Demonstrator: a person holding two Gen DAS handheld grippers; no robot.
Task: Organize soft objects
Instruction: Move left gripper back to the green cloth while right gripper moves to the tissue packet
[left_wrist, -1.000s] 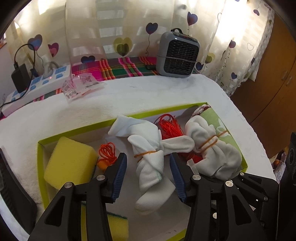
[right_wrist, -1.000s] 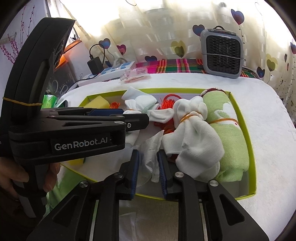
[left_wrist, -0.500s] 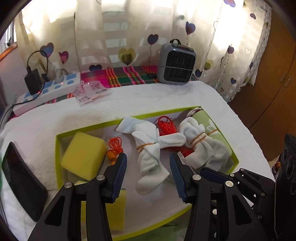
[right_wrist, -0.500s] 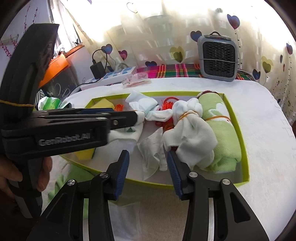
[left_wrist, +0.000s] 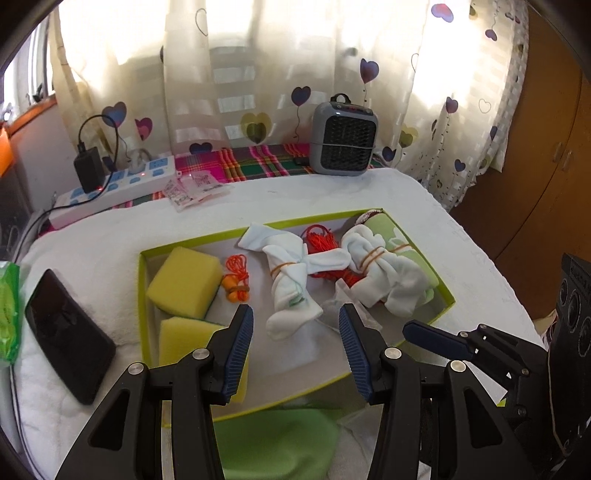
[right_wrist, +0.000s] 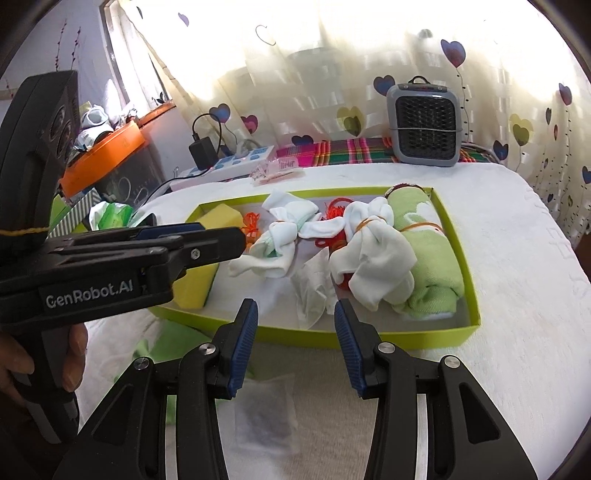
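A shallow green-rimmed box (left_wrist: 142, 280) holds two yellow sponges (left_wrist: 183, 282), an orange cord (left_wrist: 236, 277), red string (left_wrist: 319, 240), two white sock bundles tied with rubber bands (left_wrist: 291, 280) (right_wrist: 373, 258), a rolled green towel (right_wrist: 432, 251) and a crumpled white sheet (right_wrist: 314, 291). My left gripper (left_wrist: 295, 317) hovers open above the box's near side with nothing between its jaws. My right gripper (right_wrist: 296, 308) stands open just outside the near rim (right_wrist: 369, 336), short of the crumpled sheet, and holds nothing.
A black phone (left_wrist: 66, 328) and a green packet (left_wrist: 9, 314) lie left of the box. A green cloth (left_wrist: 280, 443) and a small clear bag (right_wrist: 266, 417) lie in front of it. A grey heater (left_wrist: 343, 144) and a power strip (left_wrist: 122, 181) stand at the back.
Both grippers drew back and up from the box. The right jaws widened from nearly shut around the crumpled white sheet, which now lies loose in the box.
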